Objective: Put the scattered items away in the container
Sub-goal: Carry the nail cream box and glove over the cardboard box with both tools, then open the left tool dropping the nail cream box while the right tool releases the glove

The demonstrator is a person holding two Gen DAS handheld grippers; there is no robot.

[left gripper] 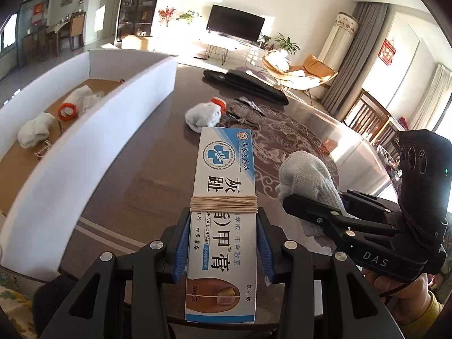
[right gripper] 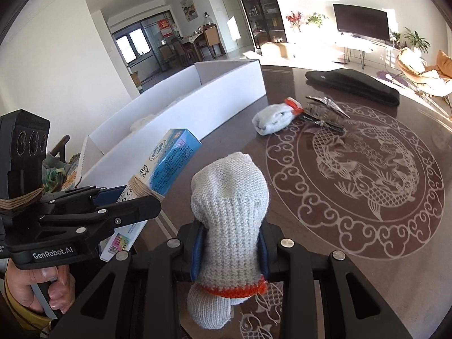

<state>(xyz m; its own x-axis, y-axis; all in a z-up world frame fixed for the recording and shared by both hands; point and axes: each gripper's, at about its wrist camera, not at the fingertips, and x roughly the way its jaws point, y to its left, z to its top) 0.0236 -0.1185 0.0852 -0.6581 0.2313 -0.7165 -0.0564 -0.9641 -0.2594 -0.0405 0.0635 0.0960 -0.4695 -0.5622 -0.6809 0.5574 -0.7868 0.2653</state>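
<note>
My left gripper (left gripper: 223, 223) is shut on a white and blue nail cream box (left gripper: 224, 175) wound with a rubber band, held above the table; it also shows in the right wrist view (right gripper: 166, 163). My right gripper (right gripper: 230, 243) is shut on a grey knitted glove with an orange cuff (right gripper: 228, 197), seen in the left wrist view (left gripper: 310, 178) too. The white container (left gripper: 93, 130) stands to the left and holds white gloves (left gripper: 36, 130) and an orange-cuffed glove (left gripper: 79, 99). Another rolled glove (left gripper: 203, 115) and a silver foil pack (left gripper: 245, 110) lie on the table.
A long black case (left gripper: 254, 84) lies at the table's far side. The dark table (right gripper: 367, 226) has a carved fish pattern. A living room with a TV (left gripper: 236, 25) and chairs lies beyond the table's edge.
</note>
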